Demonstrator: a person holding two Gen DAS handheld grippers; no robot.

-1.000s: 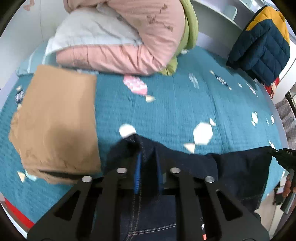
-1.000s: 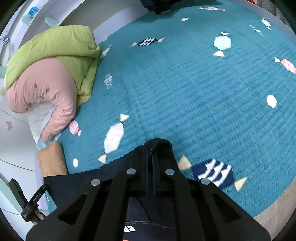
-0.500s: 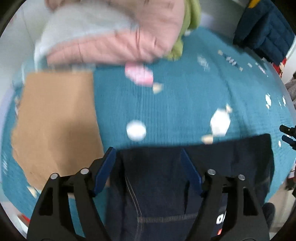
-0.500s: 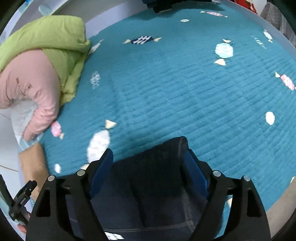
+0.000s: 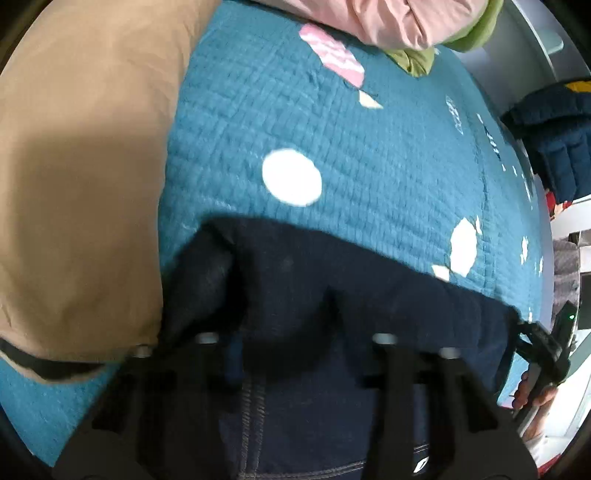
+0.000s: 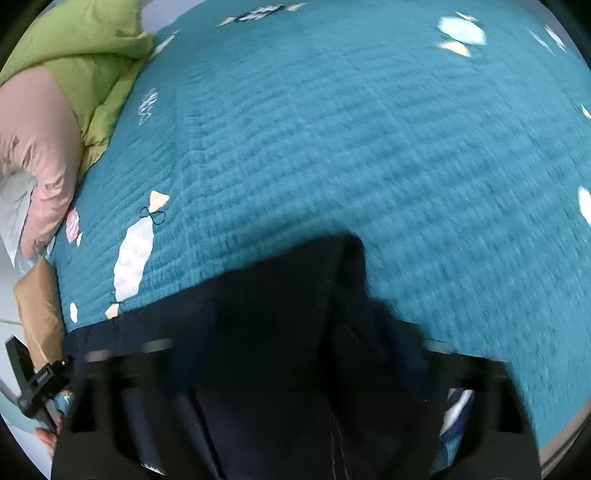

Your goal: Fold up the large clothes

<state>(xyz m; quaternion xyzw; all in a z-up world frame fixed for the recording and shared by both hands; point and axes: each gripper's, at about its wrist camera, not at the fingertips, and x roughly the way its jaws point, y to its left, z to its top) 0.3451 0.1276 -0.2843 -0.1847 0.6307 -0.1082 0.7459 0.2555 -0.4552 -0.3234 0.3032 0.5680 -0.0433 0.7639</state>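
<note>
Dark navy jeans lie on the teal bedspread, their top edge spread across both views; they also show in the right wrist view. My left gripper sits low over the jeans' left corner with its jaws wide apart, fingertips hidden under dark cloth. My right gripper is over the jeans' right corner, jaws wide apart, cloth bunched up between them. The frames are blurred.
A folded tan garment lies left of the jeans. Pink and green puffy jackets are piled at the bed's far side. A navy-yellow jacket hangs at the right. The teal bedspread stretches ahead.
Both grippers, shut on the jeans' corners a second ago, opened and let go. Both then dropped low and pushed forward over the cloth.
</note>
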